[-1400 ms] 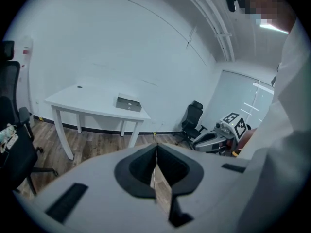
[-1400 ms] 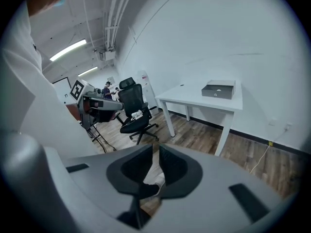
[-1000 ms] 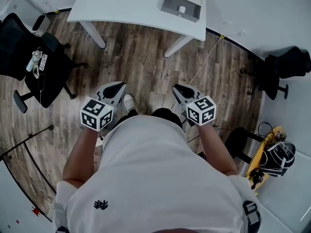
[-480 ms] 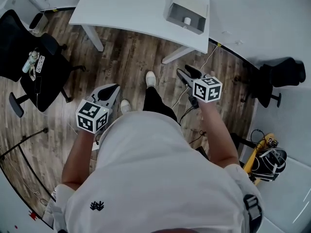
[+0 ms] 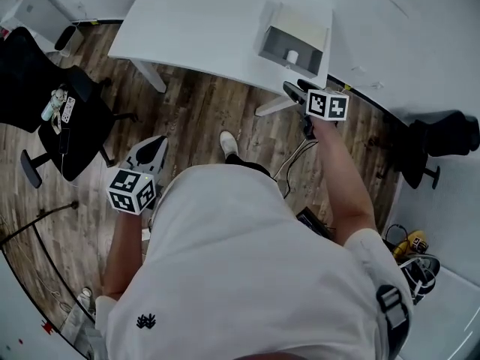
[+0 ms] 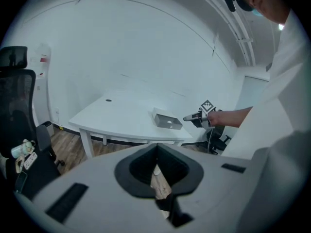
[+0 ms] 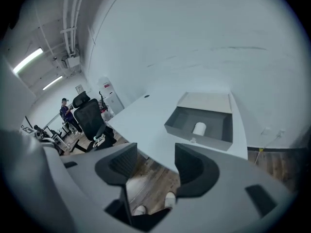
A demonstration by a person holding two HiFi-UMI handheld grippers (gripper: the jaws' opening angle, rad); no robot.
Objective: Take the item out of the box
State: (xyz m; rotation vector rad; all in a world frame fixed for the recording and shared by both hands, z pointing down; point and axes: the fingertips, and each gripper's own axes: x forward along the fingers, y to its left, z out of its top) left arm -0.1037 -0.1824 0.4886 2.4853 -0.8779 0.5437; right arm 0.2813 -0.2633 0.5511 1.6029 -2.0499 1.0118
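A grey open box [image 5: 294,42] sits on the white table [image 5: 202,21], near its right front corner. A small white cylinder [image 5: 292,56] stands inside the box and shows clearly in the right gripper view, item [image 7: 199,128] in box [image 7: 184,118]. My right gripper [image 5: 294,91] is stretched forward at the table's edge, just short of the box. Its jaws [image 7: 155,161] are opening, with nothing between them. My left gripper [image 5: 153,145] hangs low at my left side over the floor, shut and empty [image 6: 156,147].
A black office chair [image 5: 45,118] with small things on its seat stands at the left. Another black chair [image 5: 442,137] stands at the right. A cable [image 5: 296,152] runs over the wooden floor under the right arm. A person [image 7: 64,111] stands far off.
I have stepped toward the table. My right gripper has swung forward from waist height to the table's edge by the box. The left gripper has stayed low at my side.
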